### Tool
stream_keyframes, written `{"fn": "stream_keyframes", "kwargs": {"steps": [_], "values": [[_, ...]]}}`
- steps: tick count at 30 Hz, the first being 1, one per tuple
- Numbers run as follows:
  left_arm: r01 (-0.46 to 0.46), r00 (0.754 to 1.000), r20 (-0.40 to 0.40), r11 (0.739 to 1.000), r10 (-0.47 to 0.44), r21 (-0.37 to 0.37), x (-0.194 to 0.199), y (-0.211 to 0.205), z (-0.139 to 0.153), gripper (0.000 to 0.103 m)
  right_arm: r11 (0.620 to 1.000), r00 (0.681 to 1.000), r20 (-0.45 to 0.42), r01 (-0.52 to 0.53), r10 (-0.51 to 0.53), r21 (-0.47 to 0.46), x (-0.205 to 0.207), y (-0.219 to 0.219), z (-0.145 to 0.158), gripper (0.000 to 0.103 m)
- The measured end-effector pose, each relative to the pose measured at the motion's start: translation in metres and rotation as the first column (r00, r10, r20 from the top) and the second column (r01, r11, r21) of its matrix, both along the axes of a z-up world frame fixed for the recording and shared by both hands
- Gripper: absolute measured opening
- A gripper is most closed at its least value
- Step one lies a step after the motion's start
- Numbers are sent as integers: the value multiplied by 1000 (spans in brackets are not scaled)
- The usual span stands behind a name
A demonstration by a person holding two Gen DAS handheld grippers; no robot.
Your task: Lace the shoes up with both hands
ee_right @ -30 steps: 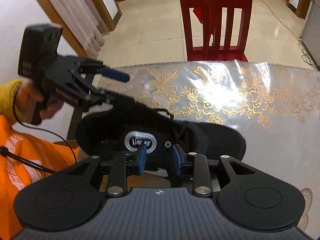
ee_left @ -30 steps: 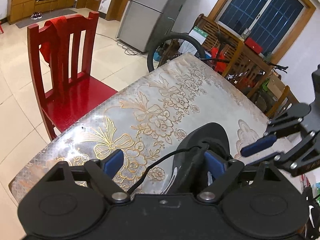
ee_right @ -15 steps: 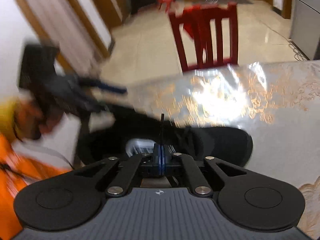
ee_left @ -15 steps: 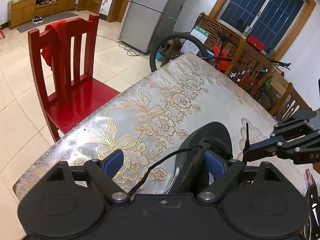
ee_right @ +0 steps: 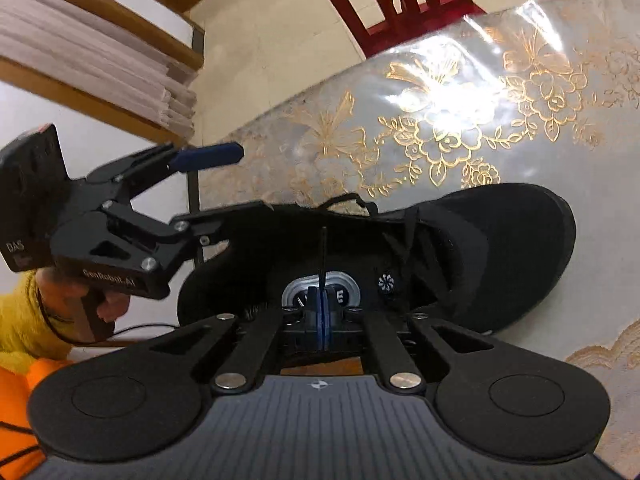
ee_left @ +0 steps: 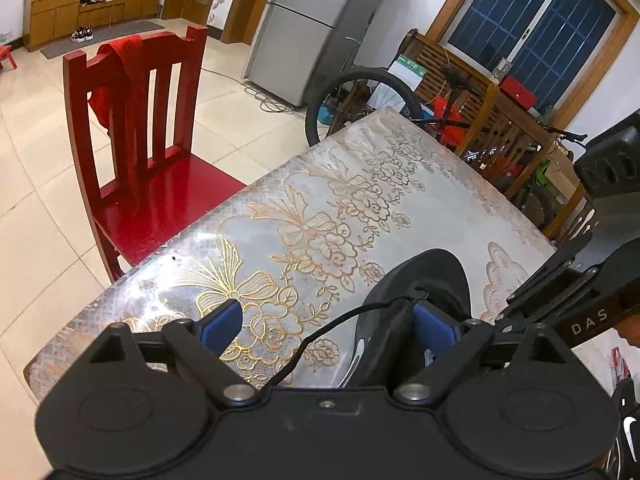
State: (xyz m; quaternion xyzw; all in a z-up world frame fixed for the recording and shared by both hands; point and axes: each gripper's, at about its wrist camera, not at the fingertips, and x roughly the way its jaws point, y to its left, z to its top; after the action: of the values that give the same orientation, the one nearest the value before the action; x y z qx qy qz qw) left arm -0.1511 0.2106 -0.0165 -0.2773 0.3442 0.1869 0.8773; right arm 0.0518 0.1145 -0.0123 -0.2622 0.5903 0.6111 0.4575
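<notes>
A black shoe (ee_right: 500, 248) lies on its side on the floral table (ee_right: 280, 160), opening towards me. My right gripper (ee_right: 320, 300) is shut on the stiff tip of the black shoelace (ee_right: 323, 252), which sticks up from the pads just over the insole label. My left gripper (ee_left: 328, 320) stands wide with its jaws opening. Its right pad (ee_left: 436, 328) reaches into the shoe (ee_left: 432, 276) by the collar. Its left pad (ee_left: 220, 324) hangs free over the cloth and presses on nothing. A slack run of lace (ee_left: 348, 314) trails between them.
A red chair (ee_left: 152, 184) stands at the table's far left side, a fridge (ee_left: 312, 28) and a bicycle (ee_left: 360, 92) beyond. The table's near corner (ee_left: 60, 360) is close. A hand in a yellow sleeve (ee_right: 60, 300) holds the left gripper's handle.
My right gripper went from half open to shut on the lace tip, then rolled and dipped closer over the shoe. My left gripper stayed in place, its jaws a little wider.
</notes>
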Motion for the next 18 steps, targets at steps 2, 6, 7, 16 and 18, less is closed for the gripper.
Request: {"fn": "stream_keyframes", "kwargs": {"steps": [2,6,7,16,18], "values": [[1,1000,-2,1000,-1,3,0,0,0,92,1000,1000,-7,4,-4,-9,0,-1,-1,2],[4,1000,-5,1000,-4,5,0,0,0,93,1000,1000,-26,5,-6,-22,2,1,-3,2],[4,1000,-4,1000,-4,3,0,0,0,93,1000,1000,-29,7,-7,-24,4,2,-5,2],[6,1000,-1,1000,-6,-5,0,-1,-1,94,998,999,-48,9,-11,-56,13,12,-8,2],[4,1000,0,1000,-4,-7,0,-1,-1,94,998,999,-48,3,-6,-59,13,14,-8,2]]}}
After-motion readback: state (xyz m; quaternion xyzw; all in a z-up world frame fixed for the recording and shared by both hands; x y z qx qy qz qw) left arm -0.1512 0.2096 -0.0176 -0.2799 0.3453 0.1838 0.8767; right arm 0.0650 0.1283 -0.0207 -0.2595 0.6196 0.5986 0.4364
